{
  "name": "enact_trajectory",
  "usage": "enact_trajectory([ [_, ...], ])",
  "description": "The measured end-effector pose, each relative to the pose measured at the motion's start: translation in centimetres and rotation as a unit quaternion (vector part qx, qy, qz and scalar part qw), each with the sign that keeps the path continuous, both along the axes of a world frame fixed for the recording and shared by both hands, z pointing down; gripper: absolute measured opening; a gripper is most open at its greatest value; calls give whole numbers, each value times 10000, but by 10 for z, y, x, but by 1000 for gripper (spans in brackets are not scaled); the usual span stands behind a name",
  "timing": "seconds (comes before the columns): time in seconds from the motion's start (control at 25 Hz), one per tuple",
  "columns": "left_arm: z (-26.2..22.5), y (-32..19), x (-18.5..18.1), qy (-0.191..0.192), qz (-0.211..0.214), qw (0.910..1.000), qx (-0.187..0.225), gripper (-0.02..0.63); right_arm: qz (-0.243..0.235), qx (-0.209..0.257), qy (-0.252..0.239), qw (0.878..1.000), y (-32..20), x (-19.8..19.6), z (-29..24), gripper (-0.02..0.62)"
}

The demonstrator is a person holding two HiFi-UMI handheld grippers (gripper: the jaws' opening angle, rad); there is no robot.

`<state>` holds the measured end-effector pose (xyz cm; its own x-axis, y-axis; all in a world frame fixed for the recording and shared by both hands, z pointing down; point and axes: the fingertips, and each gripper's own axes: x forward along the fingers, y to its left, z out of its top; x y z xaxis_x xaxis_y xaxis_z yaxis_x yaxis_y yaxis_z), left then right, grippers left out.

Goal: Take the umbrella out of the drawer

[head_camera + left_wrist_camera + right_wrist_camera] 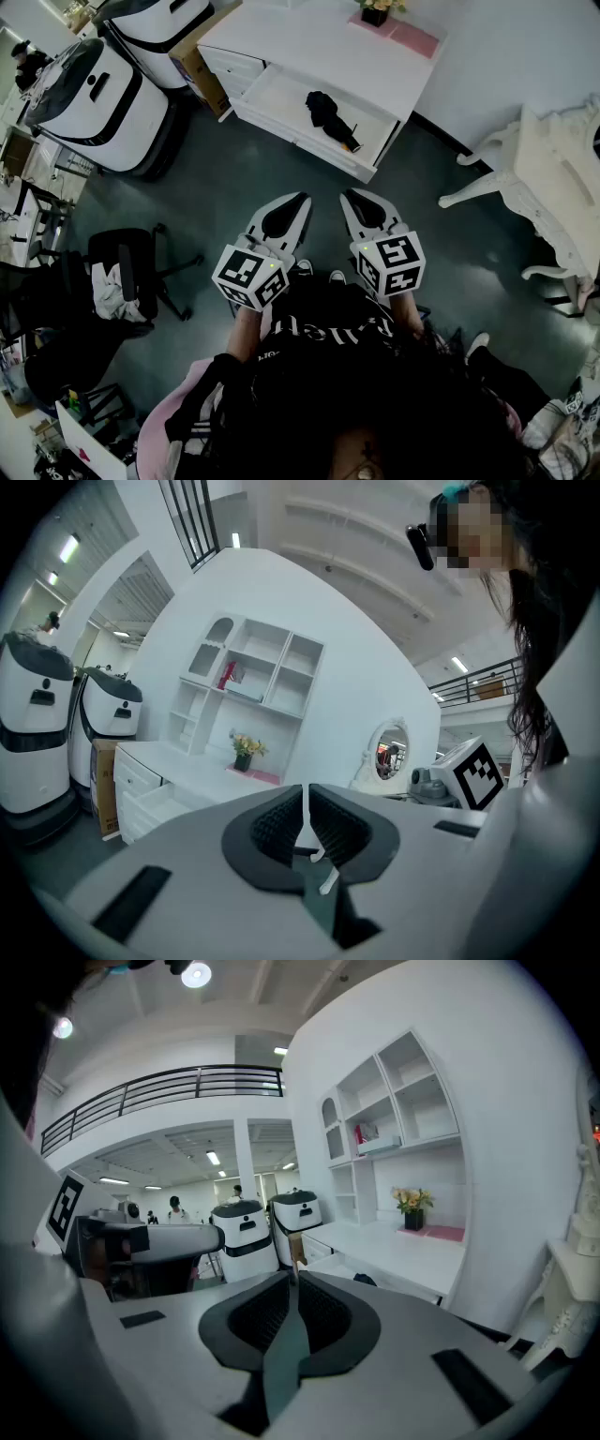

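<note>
Head view first: I'm standing back from the white counter (pixel 328 52), and its drawer (pixel 300 142) is hanging wide open with the black umbrella (pixel 330 116) lying folded inside, towards the right end, handle pointing at the front corner. My left gripper (pixel 298 202) and right gripper (pixel 351 199) are hovering side by side in front of me, well apart from the drawer, and nothing is riding in either one. So I'm judging this as the approach step: the drawer is already open and the reach is not yet begun. Over to the left gripper view: the pads are sitting together with only a sliver of light between them, gripping nothing, and the gripper is looking level across the room at the drawer's open side; the umbrella is not showing from here. Now the right gripper view: the jaws are pressed fully together, empty, angled a little downward, and I'm picking out a dark lump in the drawer that I take to be the umbrella. Next move, as I'm reading it: I should be stepping closer, spreading the right gripper's jaws, and bringing them down across the umbrella's folded body before closing and lifting it clear of the drawer walls.
</note>
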<state>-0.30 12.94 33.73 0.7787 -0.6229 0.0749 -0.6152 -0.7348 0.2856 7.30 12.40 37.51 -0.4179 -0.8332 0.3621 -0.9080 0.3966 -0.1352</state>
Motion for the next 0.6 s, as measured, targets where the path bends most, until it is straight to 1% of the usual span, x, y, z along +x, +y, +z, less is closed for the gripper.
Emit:
enact_trajectory([
  [0.4, 1, -21, -21, 10, 80, 10000, 16, 31, 129, 55, -202, 9997, -22, -21, -1, 63],
  [0.6, 3, -32, -37, 19, 126, 9999, 43, 31, 148, 79, -211, 9996, -32, -36, -1, 63],
])
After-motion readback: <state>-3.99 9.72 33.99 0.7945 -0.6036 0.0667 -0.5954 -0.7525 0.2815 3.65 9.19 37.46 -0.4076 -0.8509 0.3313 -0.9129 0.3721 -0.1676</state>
